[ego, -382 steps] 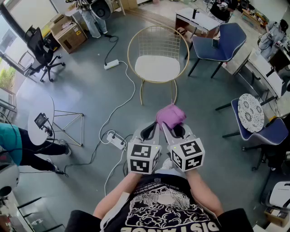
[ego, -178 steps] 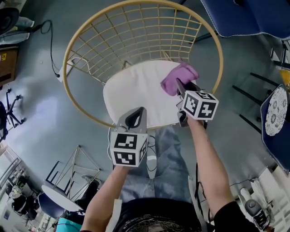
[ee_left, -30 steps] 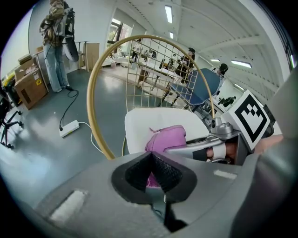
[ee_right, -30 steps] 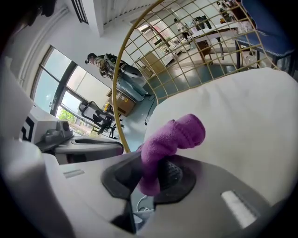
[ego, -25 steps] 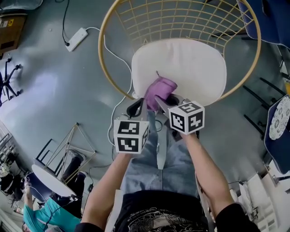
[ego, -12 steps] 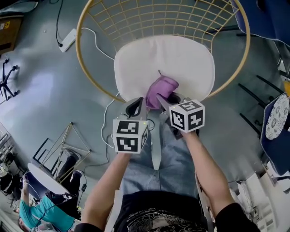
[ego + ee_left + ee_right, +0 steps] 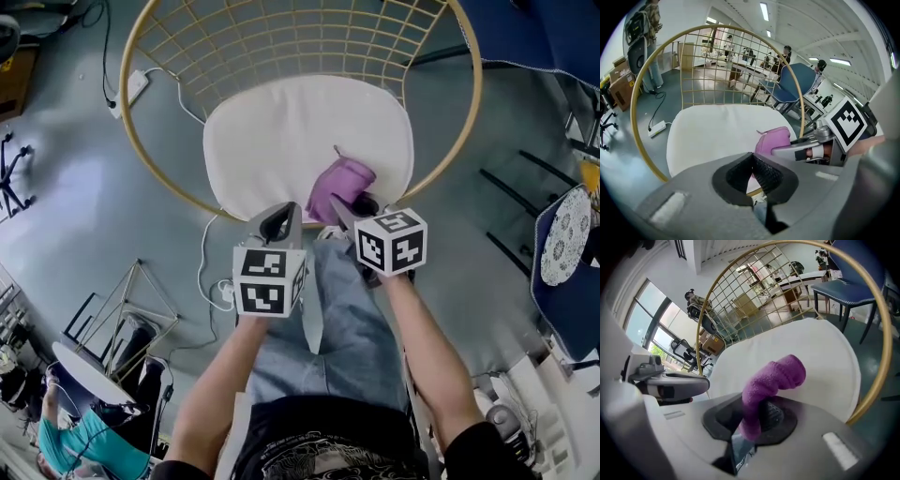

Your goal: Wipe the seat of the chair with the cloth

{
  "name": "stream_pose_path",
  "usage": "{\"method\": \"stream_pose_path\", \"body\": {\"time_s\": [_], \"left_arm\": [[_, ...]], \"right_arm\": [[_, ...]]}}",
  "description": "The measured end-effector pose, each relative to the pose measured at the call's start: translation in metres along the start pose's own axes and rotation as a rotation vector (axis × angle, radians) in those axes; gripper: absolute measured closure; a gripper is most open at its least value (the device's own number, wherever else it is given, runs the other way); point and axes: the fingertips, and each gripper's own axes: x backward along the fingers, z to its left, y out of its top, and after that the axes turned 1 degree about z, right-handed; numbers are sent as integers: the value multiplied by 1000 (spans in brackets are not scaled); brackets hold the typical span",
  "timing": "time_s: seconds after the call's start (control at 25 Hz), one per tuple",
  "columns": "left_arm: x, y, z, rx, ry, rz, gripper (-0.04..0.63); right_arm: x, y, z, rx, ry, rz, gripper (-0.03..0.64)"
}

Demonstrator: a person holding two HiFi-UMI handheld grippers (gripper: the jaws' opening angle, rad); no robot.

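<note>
Grips the purple cloth (image 7: 773,378) by one end in the closed right gripper (image 7: 754,420), over the near right edge of the white seat (image 7: 281,131). Holds the left gripper (image 7: 752,164) closed and empty, just beside. Looks soft, light, floppy; probably better to pinch the bunched middle.

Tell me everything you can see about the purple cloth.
The cloth is purple, nubby like microfibre, bunched into a thick roll. The right tongs are shut on its lower end; the free end sticks forward and curls over the front of the white seat. Whether it touches the seat is unclear.
</note>
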Motion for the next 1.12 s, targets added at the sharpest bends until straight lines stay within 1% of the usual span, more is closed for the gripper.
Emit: {"method": "stream_pose_path", "body": {"time_s": [0.36,0.72,0.92,1.12], "left_arm": [[-14,2,-40,-25,-14,1,598],[-14,10,-67,-40,-15,-21,598],[1,23,-77,-43,-11,-40,598],[24,52,-91,-33,-26,-74,600]], "right_arm": [[41,-8,-46,-49,-47,-30,554],[69,-11,-75,-85,-80,-46,554],[86,2,-69,-68,-77,-63,554],[112,36,-47,-26,-48,-112,554]]}}
